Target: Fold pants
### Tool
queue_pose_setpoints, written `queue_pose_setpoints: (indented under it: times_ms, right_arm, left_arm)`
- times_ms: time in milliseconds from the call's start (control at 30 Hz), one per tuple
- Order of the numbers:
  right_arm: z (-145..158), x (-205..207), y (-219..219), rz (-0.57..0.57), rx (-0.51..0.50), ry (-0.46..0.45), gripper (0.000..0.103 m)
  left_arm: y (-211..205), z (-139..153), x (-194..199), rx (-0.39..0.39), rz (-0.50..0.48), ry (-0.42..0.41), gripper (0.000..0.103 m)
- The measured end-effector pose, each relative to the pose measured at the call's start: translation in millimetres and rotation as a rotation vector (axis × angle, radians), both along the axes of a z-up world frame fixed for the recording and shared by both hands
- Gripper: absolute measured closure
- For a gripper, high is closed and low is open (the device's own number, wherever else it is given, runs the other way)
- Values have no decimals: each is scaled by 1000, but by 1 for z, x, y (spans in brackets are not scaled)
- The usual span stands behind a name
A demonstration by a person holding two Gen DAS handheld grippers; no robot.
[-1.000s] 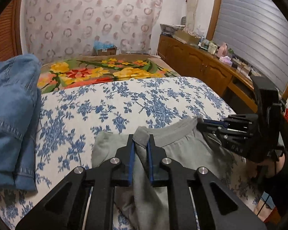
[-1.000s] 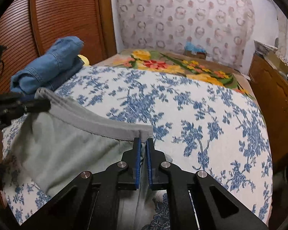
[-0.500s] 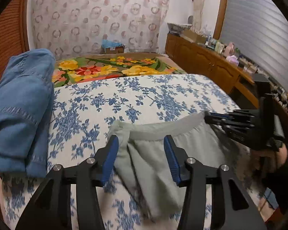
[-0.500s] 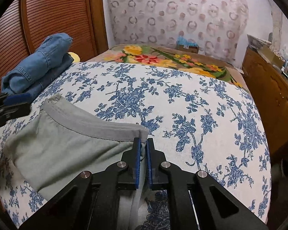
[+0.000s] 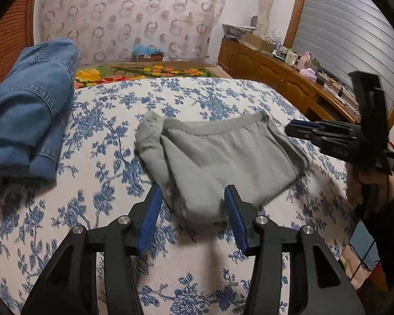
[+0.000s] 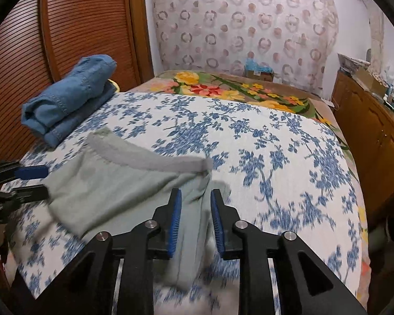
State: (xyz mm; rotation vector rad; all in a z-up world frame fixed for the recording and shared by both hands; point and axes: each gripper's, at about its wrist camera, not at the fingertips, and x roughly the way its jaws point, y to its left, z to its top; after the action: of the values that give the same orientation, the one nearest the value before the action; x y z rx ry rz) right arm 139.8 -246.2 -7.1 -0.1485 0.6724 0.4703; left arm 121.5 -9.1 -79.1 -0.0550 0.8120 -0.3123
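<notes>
Grey pants [image 5: 218, 152] lie folded on the blue-flowered bedspread [image 5: 113, 136], their waistband on the far side. My left gripper [image 5: 191, 197] stands open just short of the near fold, and its pads touch no cloth. In the right wrist view the pants [image 6: 113, 183] spread to the left. My right gripper [image 6: 195, 197] has its jaws opening, with a loose strip of grey cloth between the blue pads and no pressure on it. The right gripper [image 5: 299, 128] also shows beside the pants' right edge, and the left gripper [image 6: 36, 181] at their left edge.
A stack of folded blue jeans [image 5: 29, 110] [image 6: 71, 97] sits at the bed's left side by a slatted wooden door [image 6: 65, 26]. A bright flowered blanket [image 6: 223, 89] covers the far end. A wooden cabinet [image 5: 270, 76] with clutter runs along the right.
Both grippers have let go of the grey waistband and drawn back: the left opened first, then the right. The pants have dropped flat onto the bedspread.
</notes>
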Motion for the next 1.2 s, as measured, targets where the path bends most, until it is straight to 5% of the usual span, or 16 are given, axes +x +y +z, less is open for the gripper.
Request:
queue_pose_setpoints:
  times_ms: [167,300,633,767,1000,1200]
  right_arm:
    - [-7,-24,-5,38,-14,20,78]
    - [-12,-33,-5,47,-37,25,78]
    - [-16,-31,-9,37,-16,78,78]
    - [-20,-29,-12,44,4,102,78]
    - [-21,-28,-14,49,17,107,78]
    - [-22,-30,-12,66,22,100,90]
  left_arm:
    - [-2,-3,-7,-4,1,-23,53]
    - [-2,-5,-6,-21,-2,-14,65]
    - [-10,-8,-4,4,-16,4,67]
    - [-10,-7,-5,10,-13,-1,79]
    - [-9,-5,-4,8,-12,-7,84]
    - [-13,0,-6,50,-14,-40,94]
